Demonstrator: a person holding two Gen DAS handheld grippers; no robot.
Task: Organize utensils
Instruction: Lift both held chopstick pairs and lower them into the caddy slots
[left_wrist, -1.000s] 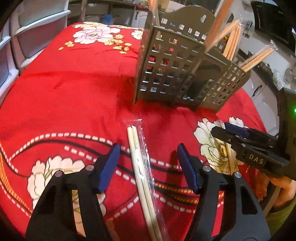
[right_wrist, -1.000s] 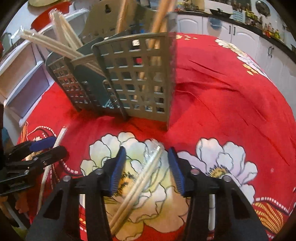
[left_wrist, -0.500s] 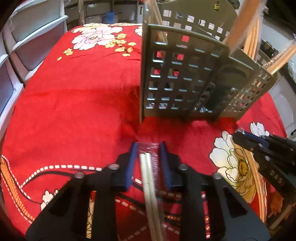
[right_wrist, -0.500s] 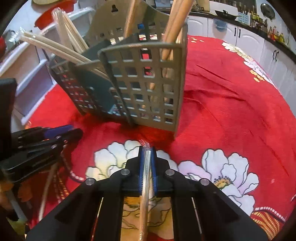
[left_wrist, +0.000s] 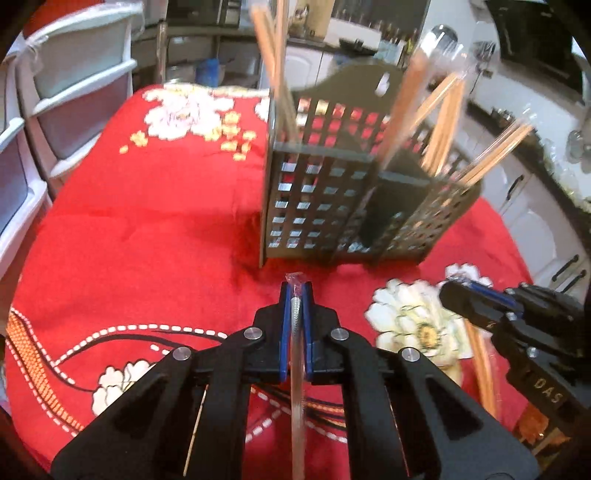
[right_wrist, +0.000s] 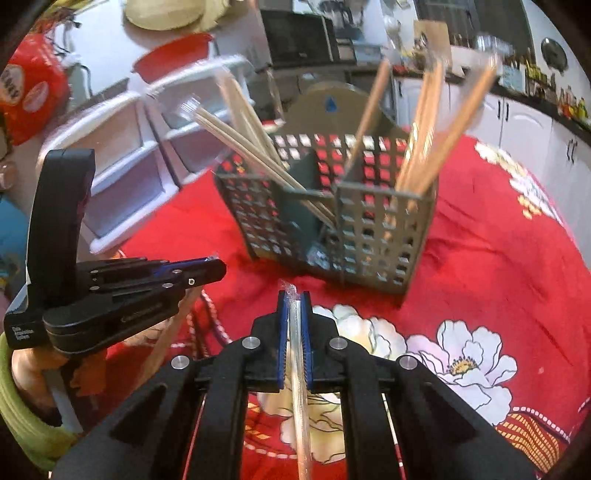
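Left tool (left_wrist: 295, 291) clamped on a wrapped chopstick pair (left_wrist: 297, 369); right tool (right_wrist: 294, 299) clamped on a second wrapped pair (right_wrist: 297, 354). Grey slotted utensil caddy (left_wrist: 314, 206), holding upright chopsticks (right_wrist: 424, 122), stands at 12 o'clock on the red floral surface (left_wrist: 147, 229).

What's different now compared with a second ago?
Both tools closed: the left tool clamped one wrapped chopstick pair, the right tool another wrapped pair, and both lifted them off the cloth. The grey holder and its chopsticks stayed put.
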